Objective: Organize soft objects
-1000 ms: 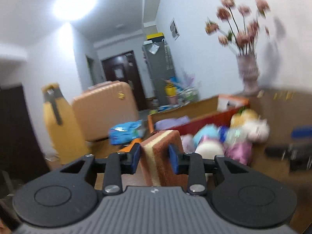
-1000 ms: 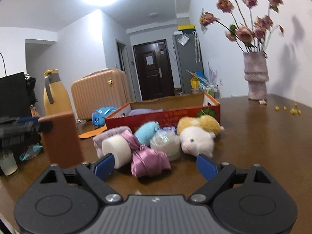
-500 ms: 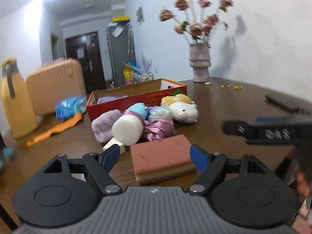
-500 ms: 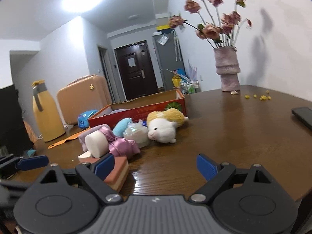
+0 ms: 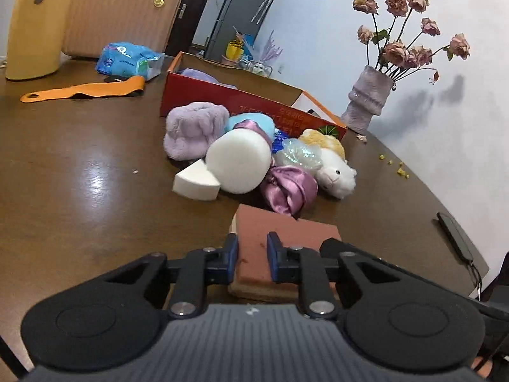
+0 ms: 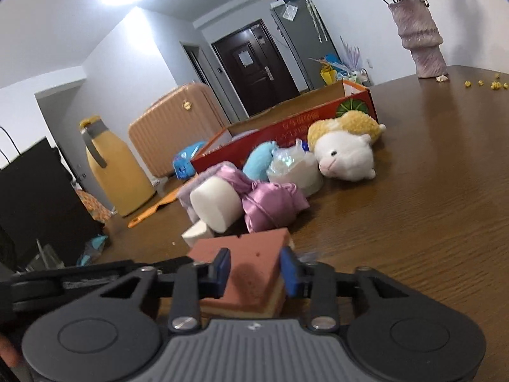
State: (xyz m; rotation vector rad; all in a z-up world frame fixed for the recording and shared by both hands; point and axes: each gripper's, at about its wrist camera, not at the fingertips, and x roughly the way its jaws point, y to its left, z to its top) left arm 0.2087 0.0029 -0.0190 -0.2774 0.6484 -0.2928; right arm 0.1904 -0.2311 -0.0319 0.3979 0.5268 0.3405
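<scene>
A flat rectangular sponge block, brick-red on top with a pale yellow layer beneath [image 5: 286, 232], lies on the dark wooden table [image 5: 79, 172], just in front of a heap of soft things. It is gripped from both sides: the left tongs [image 5: 252, 256] are closing with one edge of it between their blue pads, and the right tongs [image 6: 256, 269] are closing on the opposite edge, the foam dented there. Tearing or buckling of the sponge could be caused if the two tongs were pulled apart or lifted unevenly. If only a thin edge is pinched, the foam may spring out and drop. The purple satin scrunchie [image 5: 288, 189] and white foam cylinder [image 5: 237, 165] lie close and could be knocked. The open red cardboard box [image 5: 254, 108] stands behind the heap.
</scene>
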